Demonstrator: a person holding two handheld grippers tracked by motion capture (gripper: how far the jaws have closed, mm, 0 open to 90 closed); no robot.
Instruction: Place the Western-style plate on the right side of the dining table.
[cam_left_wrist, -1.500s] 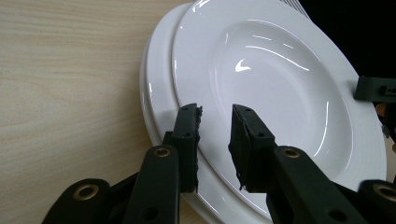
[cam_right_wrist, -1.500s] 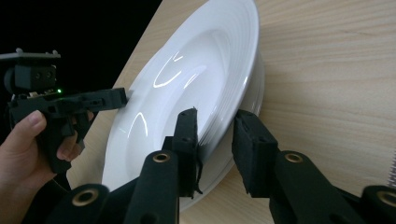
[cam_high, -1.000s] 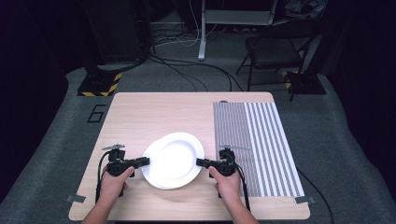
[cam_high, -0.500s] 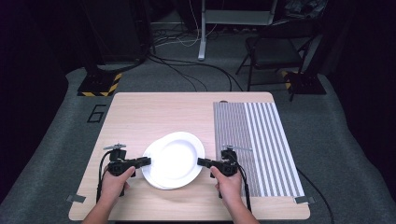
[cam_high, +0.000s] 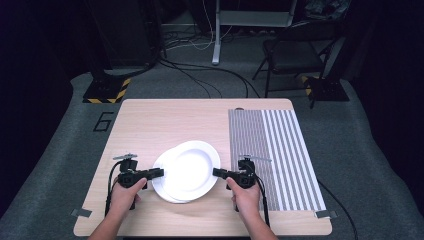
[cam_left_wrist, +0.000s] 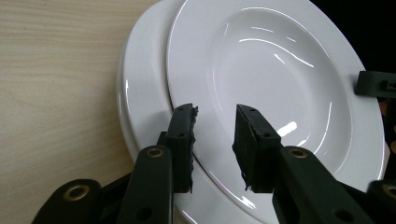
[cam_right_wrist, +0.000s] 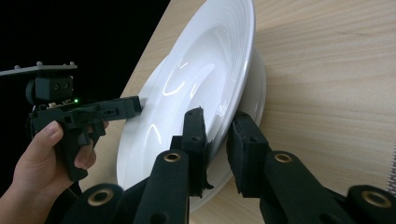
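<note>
Two white plates lie stacked and offset on the wooden table. The upper plate sits a little to the right of the lower plate. My left gripper reaches in from the left. In the left gripper view its jaws stand apart around the rim of the upper plate, over the lower plate, with no pad pressing. My right gripper comes from the right. In the right gripper view it is shut on the rim of the upper plate, which tilts up off the lower plate.
A grey striped mat covers the right part of the table, just beside my right hand. Bare wood stretches behind the plates. Beyond the table's far edge stand a chair and a stand, with cables across the floor.
</note>
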